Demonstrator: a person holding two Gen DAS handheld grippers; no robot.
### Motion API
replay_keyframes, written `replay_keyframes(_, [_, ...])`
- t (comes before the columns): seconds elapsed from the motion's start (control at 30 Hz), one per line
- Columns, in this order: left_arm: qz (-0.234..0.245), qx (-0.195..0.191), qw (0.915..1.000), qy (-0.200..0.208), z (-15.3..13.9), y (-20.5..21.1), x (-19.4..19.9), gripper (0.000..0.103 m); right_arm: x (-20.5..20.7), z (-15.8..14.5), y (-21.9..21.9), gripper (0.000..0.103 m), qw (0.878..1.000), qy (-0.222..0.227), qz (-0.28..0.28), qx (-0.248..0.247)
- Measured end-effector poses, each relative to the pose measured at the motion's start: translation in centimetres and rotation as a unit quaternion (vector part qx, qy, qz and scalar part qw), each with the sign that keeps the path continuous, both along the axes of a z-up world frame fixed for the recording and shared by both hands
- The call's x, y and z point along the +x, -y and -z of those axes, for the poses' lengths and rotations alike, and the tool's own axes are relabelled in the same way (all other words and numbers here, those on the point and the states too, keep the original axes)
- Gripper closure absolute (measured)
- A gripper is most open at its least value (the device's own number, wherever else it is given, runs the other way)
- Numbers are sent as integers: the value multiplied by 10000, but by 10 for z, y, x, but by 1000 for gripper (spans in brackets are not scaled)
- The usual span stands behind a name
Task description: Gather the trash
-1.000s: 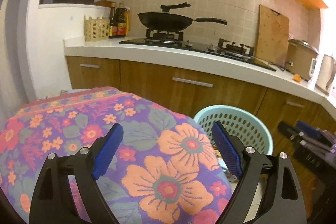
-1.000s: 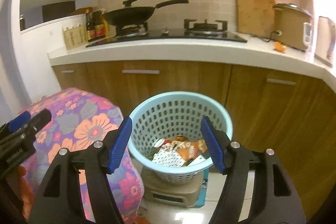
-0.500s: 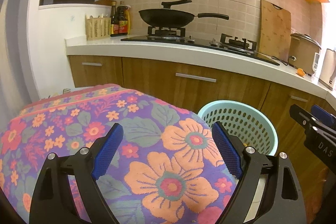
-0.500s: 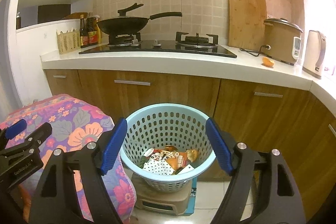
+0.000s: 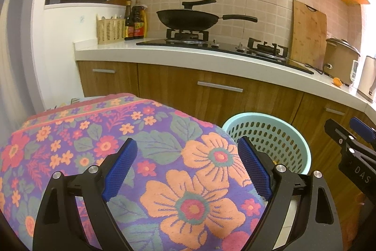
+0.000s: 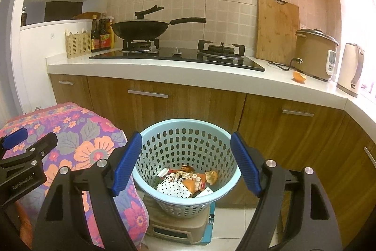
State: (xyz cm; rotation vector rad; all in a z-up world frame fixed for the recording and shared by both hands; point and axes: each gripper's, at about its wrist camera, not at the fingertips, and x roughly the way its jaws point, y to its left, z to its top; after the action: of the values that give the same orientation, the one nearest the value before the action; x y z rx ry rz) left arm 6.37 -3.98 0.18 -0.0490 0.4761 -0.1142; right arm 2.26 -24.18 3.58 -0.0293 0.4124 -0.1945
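Note:
A light blue perforated basket (image 6: pixel 188 133) stands on a low stool on the floor, with wrappers and scraps (image 6: pixel 185 182) in its bottom. It also shows in the left wrist view (image 5: pixel 270 133). My right gripper (image 6: pixel 186 164) is open and empty above and in front of the basket. My left gripper (image 5: pixel 188 168) is open and empty over a flowered cloth (image 5: pixel 94 133) that covers a table. A piece of orange peel (image 6: pixel 299 77) lies on the white counter by the rice cooker (image 6: pixel 315 54).
The counter (image 6: pixel 164 67) carries a hob with a black wok (image 6: pixel 141 29), a cutting board (image 6: pixel 277 29), a kettle (image 6: pixel 351 69), sauce bottles (image 6: pixel 101 35) and a cutlery basket (image 6: pixel 77 44). Wooden cabinets stand behind the basket. The cloth-covered table (image 6: pixel 82 133) sits left of it.
Both grippers have drawn back and risen a little from the basket; more of the counter and wall shows. Both stay open and empty.

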Motion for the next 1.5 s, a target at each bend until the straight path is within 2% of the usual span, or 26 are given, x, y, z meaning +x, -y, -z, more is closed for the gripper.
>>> replay_keyframes(1.5, [-42,31,10000,-49,2,0,1,12,0,2,2,26,10000,10,-36,87])
